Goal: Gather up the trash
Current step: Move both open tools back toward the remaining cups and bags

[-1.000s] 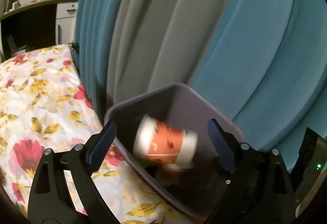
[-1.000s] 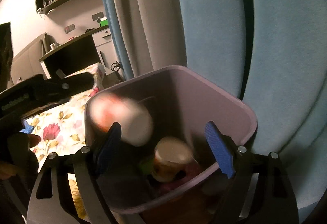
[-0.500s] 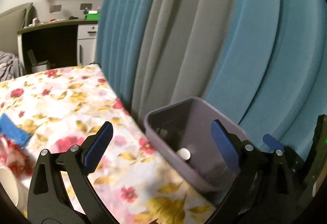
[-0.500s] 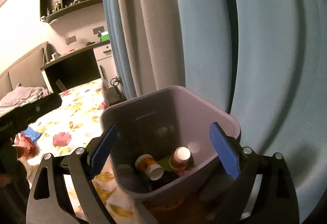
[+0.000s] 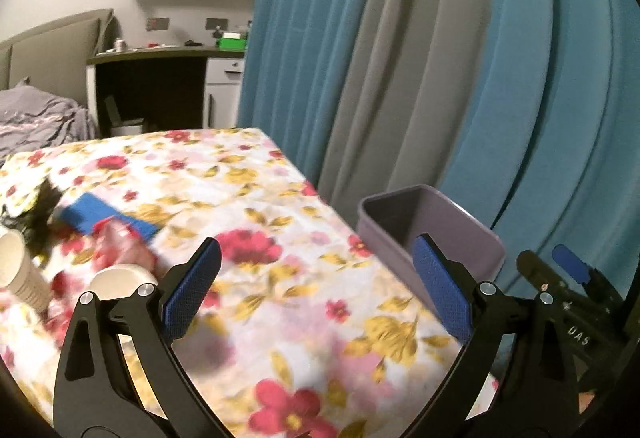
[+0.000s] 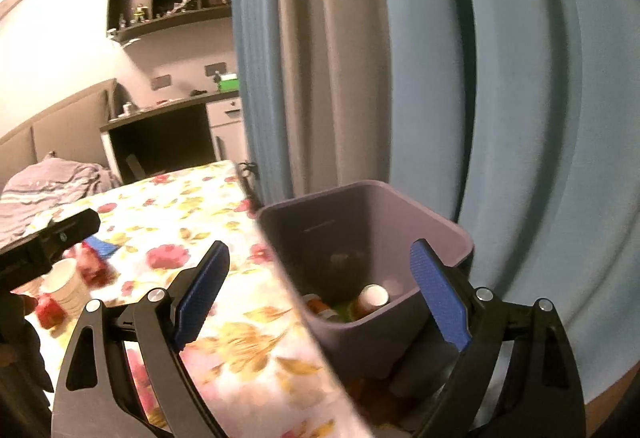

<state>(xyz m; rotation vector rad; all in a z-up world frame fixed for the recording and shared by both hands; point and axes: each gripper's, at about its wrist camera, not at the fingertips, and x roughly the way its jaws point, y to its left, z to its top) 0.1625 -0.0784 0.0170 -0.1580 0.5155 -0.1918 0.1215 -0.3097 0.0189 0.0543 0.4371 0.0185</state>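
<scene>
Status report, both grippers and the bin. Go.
Left gripper open, empty. Right gripper open, empty. Bin holds cups; paper cups wait on bedspread. Nothing blocking.

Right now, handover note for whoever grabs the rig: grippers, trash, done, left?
Left gripper: open, empty, over the floral tablecloth.
Right gripper: open, empty, by the bin.
Bin stands off the table's edge against the curtain; cups already lie inside.
Left on the table: two paper cups, red wrapper, blue item.
Next: probably the nearer cup.
</scene>
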